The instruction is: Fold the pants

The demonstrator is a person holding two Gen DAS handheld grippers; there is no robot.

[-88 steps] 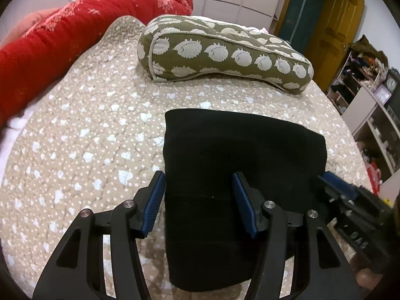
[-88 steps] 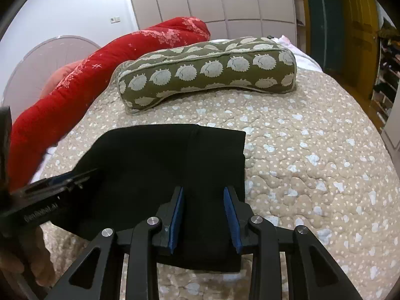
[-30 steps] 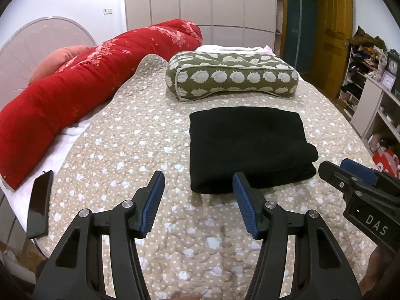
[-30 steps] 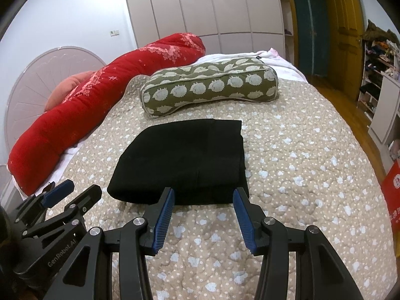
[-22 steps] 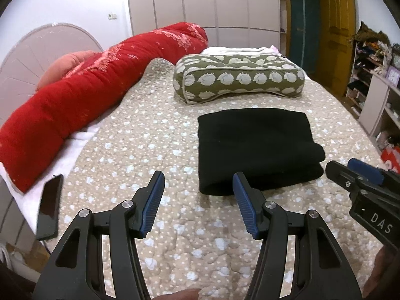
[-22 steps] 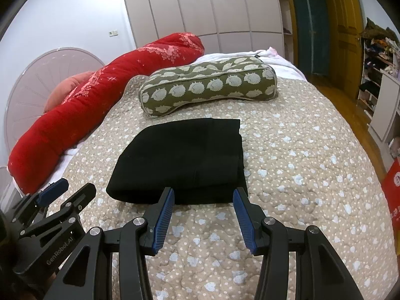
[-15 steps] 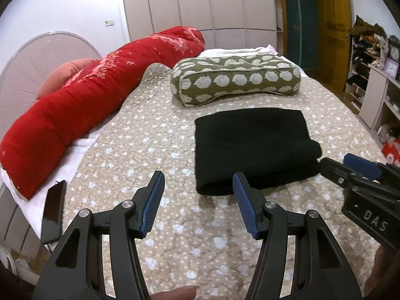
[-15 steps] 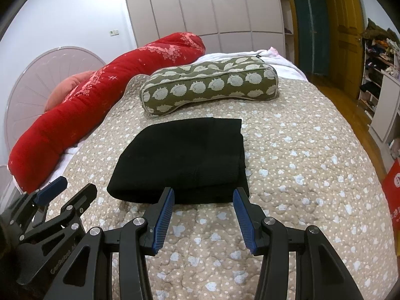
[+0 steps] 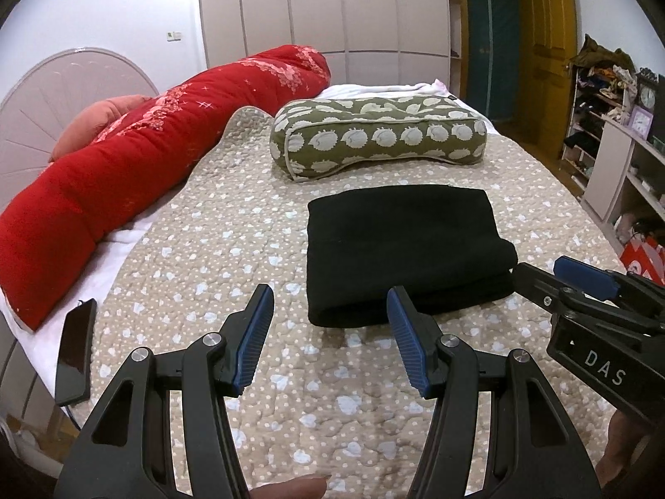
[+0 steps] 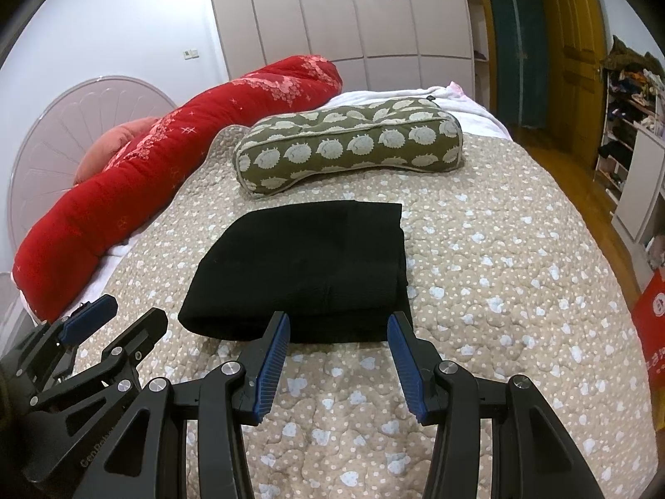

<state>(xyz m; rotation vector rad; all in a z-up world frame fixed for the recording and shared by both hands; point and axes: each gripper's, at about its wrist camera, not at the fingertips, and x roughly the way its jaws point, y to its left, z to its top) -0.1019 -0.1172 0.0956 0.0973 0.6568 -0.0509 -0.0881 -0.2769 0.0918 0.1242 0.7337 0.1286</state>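
Note:
The black pants point(image 9: 405, 245) lie folded into a thick rectangle on the beige dotted bedspread point(image 9: 232, 249); they also show in the right wrist view point(image 10: 303, 266). My left gripper point(image 9: 328, 332) is open and empty, held back from the pants' near left edge. My right gripper point(image 10: 336, 353) is open and empty, just short of the pants' near edge. The right gripper shows at the right of the left wrist view point(image 9: 582, 291), and the left gripper shows at the lower left of the right wrist view point(image 10: 104, 332).
A green patterned pillow point(image 9: 374, 137) lies behind the pants. A long red bolster point(image 9: 145, 166) runs along the left side of the bed. A black phone point(image 9: 77, 349) lies at the bed's left edge. Shelves point(image 9: 623, 158) stand at the right.
Both grippers have drawn back from over the pants and opened wider. In the last second they have barely moved. The pants lie still.

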